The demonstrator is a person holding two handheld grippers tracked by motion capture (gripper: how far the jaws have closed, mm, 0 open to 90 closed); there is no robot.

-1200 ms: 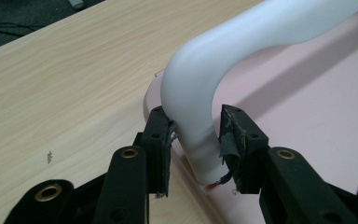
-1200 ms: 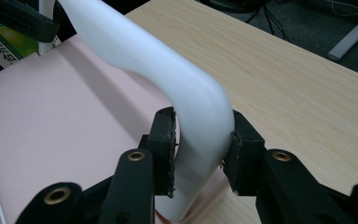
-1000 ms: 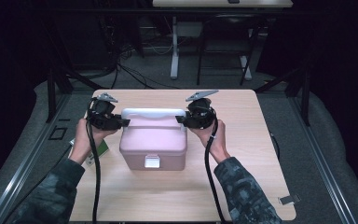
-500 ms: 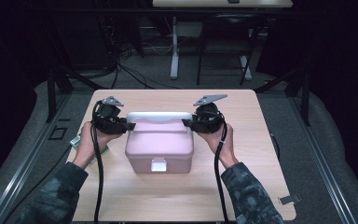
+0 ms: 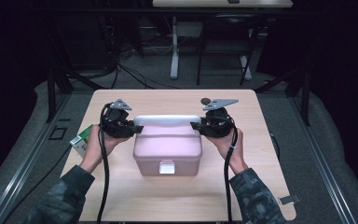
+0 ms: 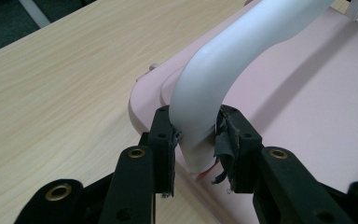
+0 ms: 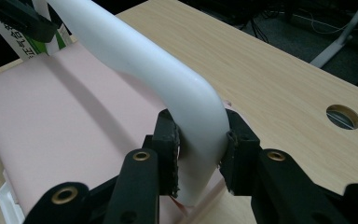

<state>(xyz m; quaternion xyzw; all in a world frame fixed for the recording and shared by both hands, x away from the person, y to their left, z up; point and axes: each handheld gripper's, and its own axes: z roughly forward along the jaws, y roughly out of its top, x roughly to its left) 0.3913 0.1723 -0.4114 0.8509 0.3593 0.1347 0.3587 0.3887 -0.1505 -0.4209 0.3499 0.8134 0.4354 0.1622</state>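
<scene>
While the left gripper (image 6: 195, 140) has just tightened its fingers (image 6: 164, 135) on the near end of the white handle (image 5: 168, 120) and the right gripper (image 7: 199, 151) pinches the other end, the pink box (image 5: 168, 149) between them sits latched on the tabletop (image 5: 261, 140), so grasping looks done, carrying remains.

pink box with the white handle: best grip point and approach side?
Take the pink box by its white handle, at the two down-curved ends, one gripper from each side. The handle stands raised over the lid, so jaws fit around it there. The left gripper and right gripper already clamp those ends; a grip at both ends should keep the box level.
</scene>
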